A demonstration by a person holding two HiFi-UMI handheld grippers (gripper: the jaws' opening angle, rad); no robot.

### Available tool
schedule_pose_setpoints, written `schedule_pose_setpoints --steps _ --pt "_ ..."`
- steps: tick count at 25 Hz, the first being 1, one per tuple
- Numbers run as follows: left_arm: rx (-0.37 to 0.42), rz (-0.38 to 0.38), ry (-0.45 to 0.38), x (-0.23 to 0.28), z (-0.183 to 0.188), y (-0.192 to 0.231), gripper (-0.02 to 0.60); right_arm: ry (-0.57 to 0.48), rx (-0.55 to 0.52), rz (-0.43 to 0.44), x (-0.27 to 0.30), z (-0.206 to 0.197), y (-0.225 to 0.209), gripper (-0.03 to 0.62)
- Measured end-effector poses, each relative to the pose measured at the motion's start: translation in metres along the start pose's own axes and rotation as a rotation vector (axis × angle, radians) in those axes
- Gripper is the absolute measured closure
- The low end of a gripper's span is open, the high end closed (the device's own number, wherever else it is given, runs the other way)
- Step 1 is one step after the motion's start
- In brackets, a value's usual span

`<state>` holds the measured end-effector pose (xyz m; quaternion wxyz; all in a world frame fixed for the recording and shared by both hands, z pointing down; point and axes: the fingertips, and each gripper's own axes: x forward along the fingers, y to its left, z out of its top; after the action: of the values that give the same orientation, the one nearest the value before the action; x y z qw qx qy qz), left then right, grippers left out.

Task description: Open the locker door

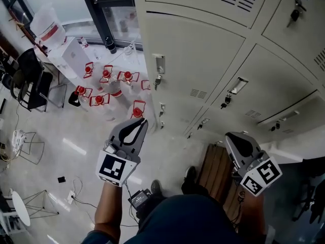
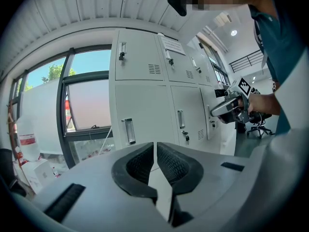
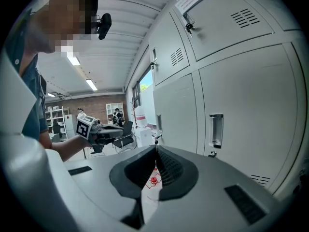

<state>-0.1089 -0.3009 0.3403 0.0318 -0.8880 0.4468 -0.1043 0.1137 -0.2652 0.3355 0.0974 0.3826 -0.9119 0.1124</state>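
Starting at the left of the locker bank (image 1: 269,39), a cluster of red-capped bottles (image 1: 106,76) is seen on the floor, well apart from the doors and seemingly no part of the job. Nearer the bank, the left gripper (image 1: 142,121) is held out in front of its lower doors. Its jaws are drawn almost together, with only a thin slit between the pads and nothing caught in it. It is aimed roughly level at the bank, which is probably an approach posture, since no door is touched. The locker door (image 1: 198,55) nearest that gripper is shut flush in the bank. A recessed handle (image 1: 159,64) is set at its left edge, with a key (image 1: 157,80) hanging just beneath. Which door of the bank is meant cannot be told, as every door in sight is closed. Further right along the bank, the right gripper (image 1: 229,135) is carried beside the lower doors, above a slatted wooden bench (image 1: 216,169). Its jaws are pressed together and empty, with only floor and a distant red cap glimpsed past them. Both tools are judged to be kept closed until a handle is reached, where the jaws would need to be parted or a tip hooked into the recess.
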Motion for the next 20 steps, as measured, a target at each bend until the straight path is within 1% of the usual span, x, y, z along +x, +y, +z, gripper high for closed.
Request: schedule_pose_setpoints --steps 10,14,20 --pt "0.035 0.019 0.007 0.051 -0.001 0.027 0.546 0.024 0.025 -0.03 -0.004 -0.012 -0.026 0.559" --pt "0.06 0.035 0.014 0.072 -0.006 0.043 0.533 0.033 0.035 -0.037 -0.002 -0.019 -0.038 0.559" --pt "0.06 0.055 0.024 0.103 -0.011 0.062 0.507 0.053 0.055 -0.045 0.002 -0.031 -0.052 0.559"
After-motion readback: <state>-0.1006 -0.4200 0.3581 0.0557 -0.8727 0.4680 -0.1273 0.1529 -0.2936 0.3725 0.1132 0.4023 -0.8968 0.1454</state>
